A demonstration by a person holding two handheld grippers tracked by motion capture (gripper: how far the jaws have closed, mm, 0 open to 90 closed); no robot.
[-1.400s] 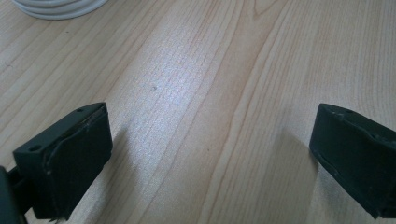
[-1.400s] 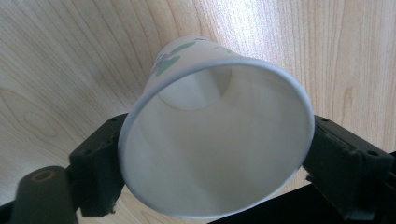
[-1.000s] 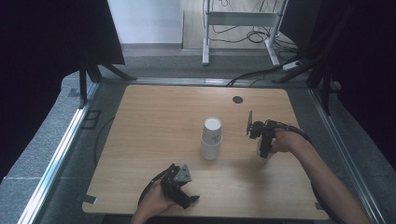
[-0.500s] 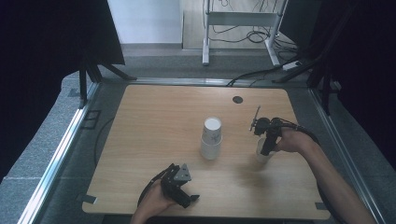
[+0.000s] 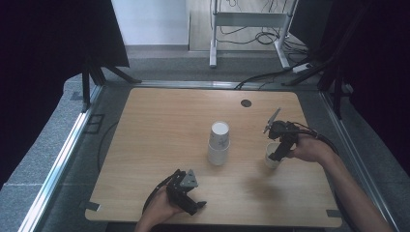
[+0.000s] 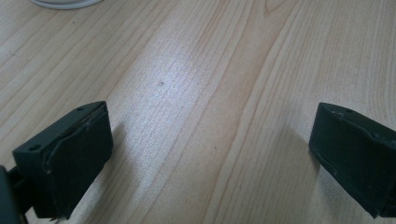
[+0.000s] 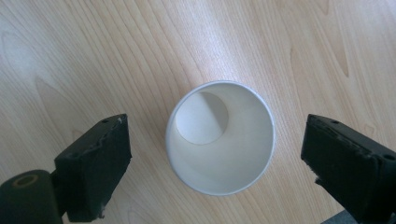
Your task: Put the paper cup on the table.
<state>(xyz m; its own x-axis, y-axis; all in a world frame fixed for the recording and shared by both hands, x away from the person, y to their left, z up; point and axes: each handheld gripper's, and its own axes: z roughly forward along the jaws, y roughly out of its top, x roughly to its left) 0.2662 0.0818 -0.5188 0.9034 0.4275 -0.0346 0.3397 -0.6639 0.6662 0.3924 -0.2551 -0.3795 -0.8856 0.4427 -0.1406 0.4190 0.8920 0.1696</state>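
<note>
An upright white paper cup (image 7: pixel 220 137) stands on the wooden table (image 5: pixel 159 125) at the right, seen from straight above in the right gripper view. My right gripper (image 7: pixel 217 158) hovers over the cup (image 5: pixel 271 159); its jaws have just been opening, and a gap shows on each side of the rim. In the high view the right gripper (image 5: pixel 276 153) points down at the cup. A stack of upside-down white cups (image 5: pixel 219 143) stands mid-table. My left gripper (image 5: pixel 196 207) rests near the front edge, open over bare wood (image 6: pixel 210 154).
The rim of the cup stack (image 6: pixel 65 3) shows at the top left of the left gripper view. A black round grommet (image 5: pixel 246 103) sits near the table's far edge. Metal rails run along both sides of the table, and a stand with cables (image 5: pixel 246 29) is on the floor behind.
The right hand has drifted slightly right and up over the single cup, which stays on the table. The left hand and the cup stack have not moved.
</note>
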